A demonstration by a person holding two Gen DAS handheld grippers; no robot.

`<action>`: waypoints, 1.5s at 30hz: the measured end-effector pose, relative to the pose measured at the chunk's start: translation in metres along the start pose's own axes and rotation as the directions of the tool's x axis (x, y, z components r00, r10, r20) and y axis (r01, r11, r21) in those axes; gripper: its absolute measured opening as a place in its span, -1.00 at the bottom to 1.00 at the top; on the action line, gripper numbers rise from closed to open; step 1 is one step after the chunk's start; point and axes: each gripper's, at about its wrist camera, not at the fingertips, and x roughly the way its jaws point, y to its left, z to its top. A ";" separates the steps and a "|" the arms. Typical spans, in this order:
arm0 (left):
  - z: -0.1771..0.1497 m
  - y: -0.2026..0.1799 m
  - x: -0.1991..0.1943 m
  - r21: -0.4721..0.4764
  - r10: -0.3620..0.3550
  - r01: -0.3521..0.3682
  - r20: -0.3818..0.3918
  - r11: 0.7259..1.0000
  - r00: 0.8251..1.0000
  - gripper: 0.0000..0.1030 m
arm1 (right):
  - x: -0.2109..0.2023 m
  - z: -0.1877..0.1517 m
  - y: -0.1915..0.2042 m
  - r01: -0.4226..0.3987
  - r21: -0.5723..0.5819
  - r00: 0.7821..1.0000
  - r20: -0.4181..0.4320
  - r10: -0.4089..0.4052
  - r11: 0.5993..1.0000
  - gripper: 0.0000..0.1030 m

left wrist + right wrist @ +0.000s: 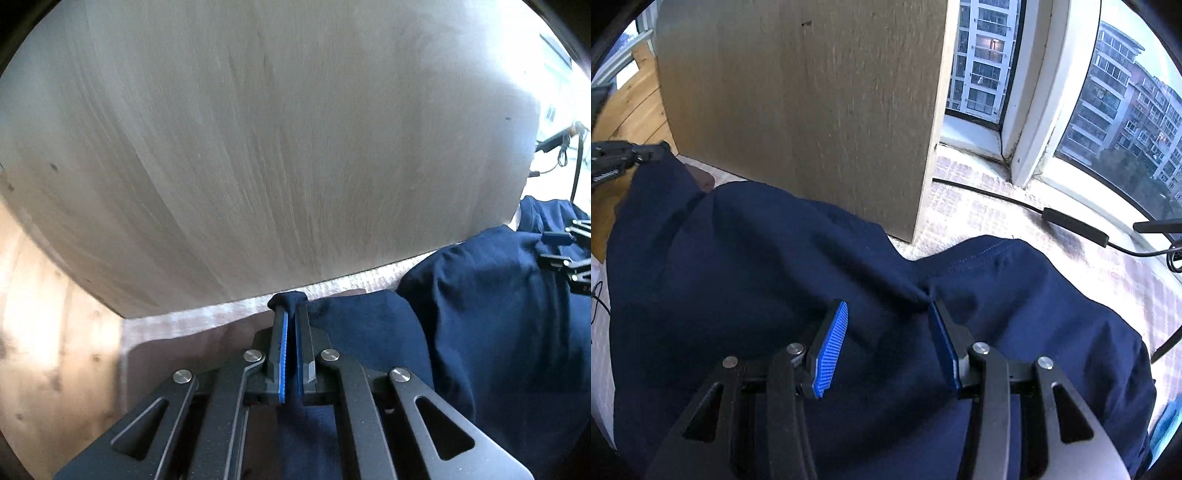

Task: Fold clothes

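A navy blue garment (775,266) lies spread and rumpled over a pale woven surface (997,218). In the left wrist view my left gripper (290,301) is shut on a corner of the navy garment (461,295), the cloth bunched over its fingertips. In the right wrist view my right gripper (888,308) is open and hovers just over the middle of the cloth, its blue pads (831,350) apart with a crease between them. The left gripper (624,157) shows at the far left edge of that view, and the right gripper (569,254) at the far right edge of the left view.
A tall light wooden panel (805,110) stands upright right behind the garment. A black cable (1067,221) runs over the woven surface toward a window sill (975,136). Wooden flooring (44,332) lies to the left.
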 end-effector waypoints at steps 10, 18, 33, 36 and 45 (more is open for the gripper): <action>-0.002 0.023 -0.066 -0.049 0.031 -0.028 0.069 0.998 0.997 -0.95 | 0.017 -0.007 -0.016 0.071 -0.008 0.997 -0.041 -0.071 0.997 -0.12; -0.046 0.076 -0.027 -0.193 0.041 -0.056 -0.083 0.980 0.996 -0.80 | 0.025 -0.002 -0.029 0.145 0.026 0.988 -0.058 -0.143 0.989 -0.04; -0.117 0.067 -0.031 -0.162 -0.194 0.178 -0.084 0.971 0.977 -0.45 | -0.041 -0.003 0.086 -0.321 -0.076 0.944 0.050 0.325 0.944 -0.02; -0.106 0.055 -0.031 -0.094 -0.223 0.215 -0.075 0.972 0.972 -0.47 | -0.046 0.000 0.130 -0.447 -0.133 0.892 0.015 0.452 0.885 -0.02; -0.081 0.038 -0.048 0.044 -0.267 0.271 -0.090 0.961 0.960 -1.00 | -0.045 -0.023 0.210 -0.556 -0.218 0.828 -0.063 0.557 0.802 -0.01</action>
